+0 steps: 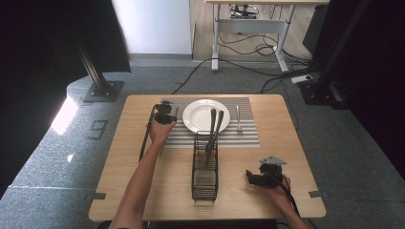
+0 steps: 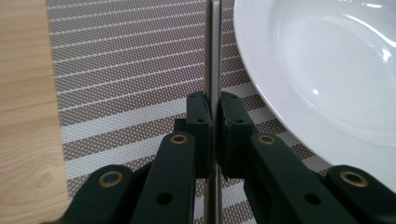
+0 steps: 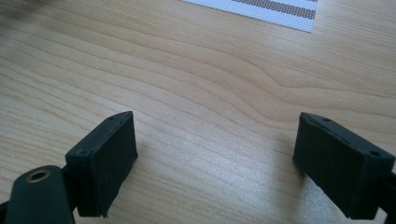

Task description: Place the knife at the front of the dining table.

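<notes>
My left gripper point(image 1: 165, 116) point(image 2: 214, 100) is shut on a thin metal knife point(image 2: 213, 56), seen edge-on. It holds the knife low over the striped placemat point(image 1: 248, 136) point(image 2: 121, 84), just left of the white plate point(image 1: 206, 116) point(image 2: 327, 70). A fork point(image 1: 238, 118) lies on the mat to the right of the plate. Over bare wood at the table's near right, my right gripper point(image 1: 252, 177) point(image 3: 215, 149) stands wide open with nothing between its jaws.
A black wire basket point(image 1: 205, 181) stands mid-table in front of the plate, with two dark-handled utensils point(image 1: 213, 130) leaning in its far end. A corner of the placemat point(image 3: 289, 11) lies ahead of the right gripper. Bare wood flanks the basket.
</notes>
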`<action>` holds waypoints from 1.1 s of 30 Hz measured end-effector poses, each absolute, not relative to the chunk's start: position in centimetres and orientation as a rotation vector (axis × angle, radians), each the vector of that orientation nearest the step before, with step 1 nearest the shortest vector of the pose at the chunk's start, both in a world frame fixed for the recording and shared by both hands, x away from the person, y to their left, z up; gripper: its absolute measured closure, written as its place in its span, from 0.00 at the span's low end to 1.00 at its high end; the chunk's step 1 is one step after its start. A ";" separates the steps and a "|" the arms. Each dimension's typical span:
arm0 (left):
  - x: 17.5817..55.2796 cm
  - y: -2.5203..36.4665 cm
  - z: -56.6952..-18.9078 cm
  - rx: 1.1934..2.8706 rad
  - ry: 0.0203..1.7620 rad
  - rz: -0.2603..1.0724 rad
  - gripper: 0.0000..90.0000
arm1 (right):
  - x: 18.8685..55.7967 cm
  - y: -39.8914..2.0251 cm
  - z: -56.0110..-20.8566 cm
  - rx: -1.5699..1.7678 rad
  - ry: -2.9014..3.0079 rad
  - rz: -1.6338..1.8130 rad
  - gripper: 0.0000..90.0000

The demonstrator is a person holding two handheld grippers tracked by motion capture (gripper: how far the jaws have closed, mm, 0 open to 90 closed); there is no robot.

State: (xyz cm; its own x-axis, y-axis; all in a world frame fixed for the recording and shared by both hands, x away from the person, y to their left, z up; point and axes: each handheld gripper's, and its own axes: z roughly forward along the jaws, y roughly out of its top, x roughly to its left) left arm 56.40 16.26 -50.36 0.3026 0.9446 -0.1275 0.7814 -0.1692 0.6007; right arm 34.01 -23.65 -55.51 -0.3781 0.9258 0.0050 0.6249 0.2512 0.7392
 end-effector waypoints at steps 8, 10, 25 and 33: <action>57.1 16.0 -51.4 2.036 1.577 0.375 0.93 | 34.0 -23.7 -55.5 1.410 2.096 0.928 0.15; 57.2 16.1 -51.6 2.051 1.592 0.395 0.93 | 34.0 -23.6 -55.5 1.409 2.095 0.929 0.15; 57.3 16.4 -52.4 2.042 1.602 0.388 0.93 | 34.0 -23.6 -55.5 1.409 2.095 0.930 0.15; 56.8 16.7 -52.8 2.012 1.563 0.410 0.92 | 33.9 -23.6 -55.5 1.409 2.093 0.930 0.16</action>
